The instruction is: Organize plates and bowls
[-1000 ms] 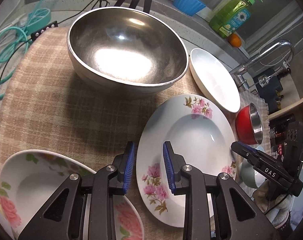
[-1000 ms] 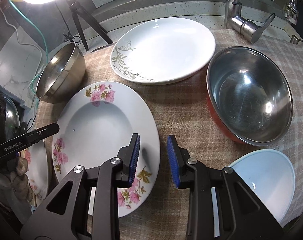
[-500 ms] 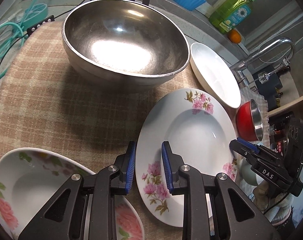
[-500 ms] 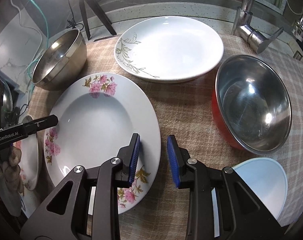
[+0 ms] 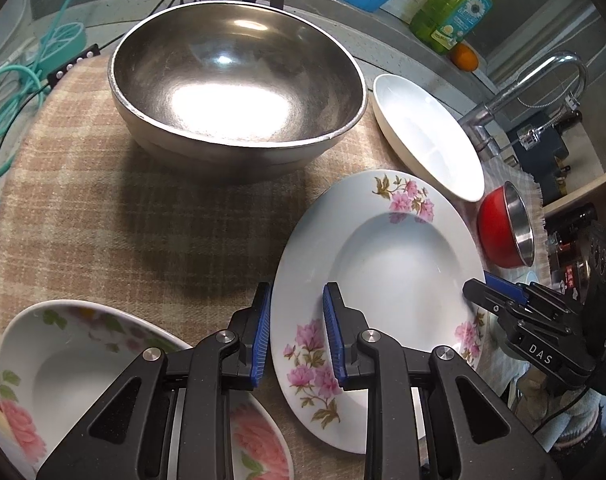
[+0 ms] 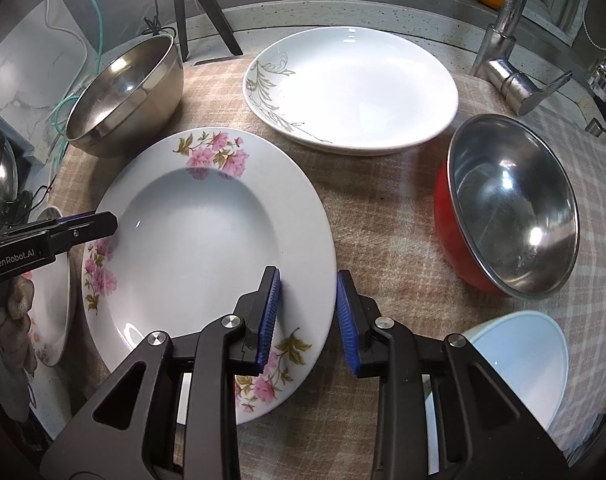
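Pink-flowered plate (image 6: 199, 240) is sitting mid-cloth, both grippers closing in on its rims.
Left gripper (image 5: 296, 326) and right gripper (image 6: 307, 310), jaws apart, are straddling opposite edges; checked tablecloth (image 6: 387, 216) is lying beside a faucet (image 6: 507, 60).

rose bowl (image 5: 75, 364) cut off at frame edge, pale blue bowl (image 6: 523, 364) half behind claw
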Tool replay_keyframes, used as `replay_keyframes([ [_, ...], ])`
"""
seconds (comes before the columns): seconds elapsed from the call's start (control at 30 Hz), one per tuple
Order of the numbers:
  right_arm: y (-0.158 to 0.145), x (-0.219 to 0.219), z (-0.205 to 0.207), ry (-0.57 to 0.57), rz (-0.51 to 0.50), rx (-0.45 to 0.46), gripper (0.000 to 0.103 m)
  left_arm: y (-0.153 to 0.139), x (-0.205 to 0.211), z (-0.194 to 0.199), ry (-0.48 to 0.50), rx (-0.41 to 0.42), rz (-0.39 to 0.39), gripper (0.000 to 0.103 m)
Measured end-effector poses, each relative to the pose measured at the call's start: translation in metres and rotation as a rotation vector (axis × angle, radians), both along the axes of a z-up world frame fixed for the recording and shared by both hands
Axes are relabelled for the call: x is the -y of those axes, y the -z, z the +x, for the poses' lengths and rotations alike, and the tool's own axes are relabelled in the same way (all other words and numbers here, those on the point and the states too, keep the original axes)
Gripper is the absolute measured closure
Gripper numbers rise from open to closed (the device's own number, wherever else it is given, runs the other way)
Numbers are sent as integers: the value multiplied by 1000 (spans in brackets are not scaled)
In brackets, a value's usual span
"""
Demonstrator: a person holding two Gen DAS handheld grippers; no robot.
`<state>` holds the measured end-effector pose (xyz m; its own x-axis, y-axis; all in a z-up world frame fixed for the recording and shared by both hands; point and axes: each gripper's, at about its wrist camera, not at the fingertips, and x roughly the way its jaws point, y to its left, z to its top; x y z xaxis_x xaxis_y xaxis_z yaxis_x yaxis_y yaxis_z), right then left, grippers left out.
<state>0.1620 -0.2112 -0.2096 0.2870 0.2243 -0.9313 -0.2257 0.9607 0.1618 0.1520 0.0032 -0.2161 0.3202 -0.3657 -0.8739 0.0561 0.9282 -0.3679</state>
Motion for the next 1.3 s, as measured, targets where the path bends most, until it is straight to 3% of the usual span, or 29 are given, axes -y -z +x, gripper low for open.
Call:
replay_keyframes([
  [0.67, -6, 20, -57, 73, 2, -19, 73, -2, 14, -6, 101, 2, 33, 77],
  [1.3, -7, 29, -86, 102, 4, -35, 73, -5, 29, -23, 148, 6, 60, 76],
])
